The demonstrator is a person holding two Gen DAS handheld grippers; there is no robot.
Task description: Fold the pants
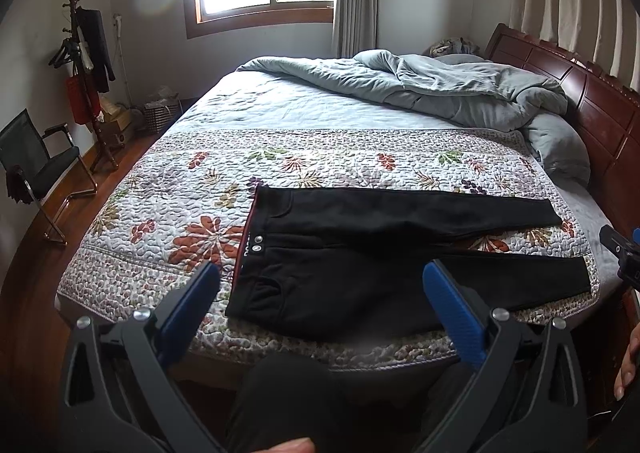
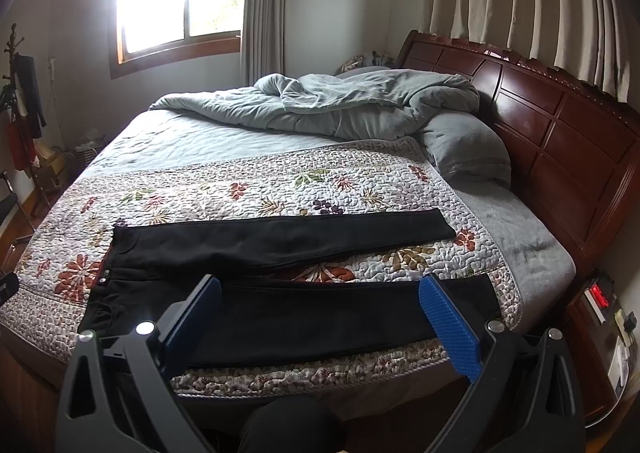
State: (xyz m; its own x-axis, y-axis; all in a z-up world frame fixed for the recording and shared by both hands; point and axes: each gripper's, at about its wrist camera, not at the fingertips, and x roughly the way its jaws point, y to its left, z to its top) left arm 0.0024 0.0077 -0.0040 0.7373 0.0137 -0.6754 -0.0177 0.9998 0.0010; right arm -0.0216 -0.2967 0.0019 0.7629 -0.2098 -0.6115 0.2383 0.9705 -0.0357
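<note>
Between the spread blue pads of my left tool [image 1: 320,285] and of my right tool [image 2: 319,303] nothing is held; both stand wide apart, raised above the near edge of the bed [image 2: 532,253] and touching no cloth.

Ahead of and below both tools lie the pants [image 1: 340,277], one black pair, spread flat on the flowered quilt [image 1: 180,189]. Their long axis runs across my view, left to right, roughly along the near edge of the bed. The waistband [image 1: 246,241], with two small metal snaps, is at the left end, and the two legs stretch to the right, parted in a narrow V with a strip of quilt showing between them. The near leg [image 2: 320,317] lies close along the bed edge; the far leg [image 2: 288,241] lies beyond it.

My left tool looks down nearest the waistband and hip; my right tool sits over the middle of the near leg, with that leg's cuff off to its right. As I judge it, no fold is made yet, and the first move would be to lay one leg over the other, left at the waist, right toward the cuff.

Counted: two tools, one pair of pants with two legs, one quilt, one rumpled grey duvet [image 2: 360,105] pushed well back, one pillow [image 2: 464,149] that I can make out.
</note>
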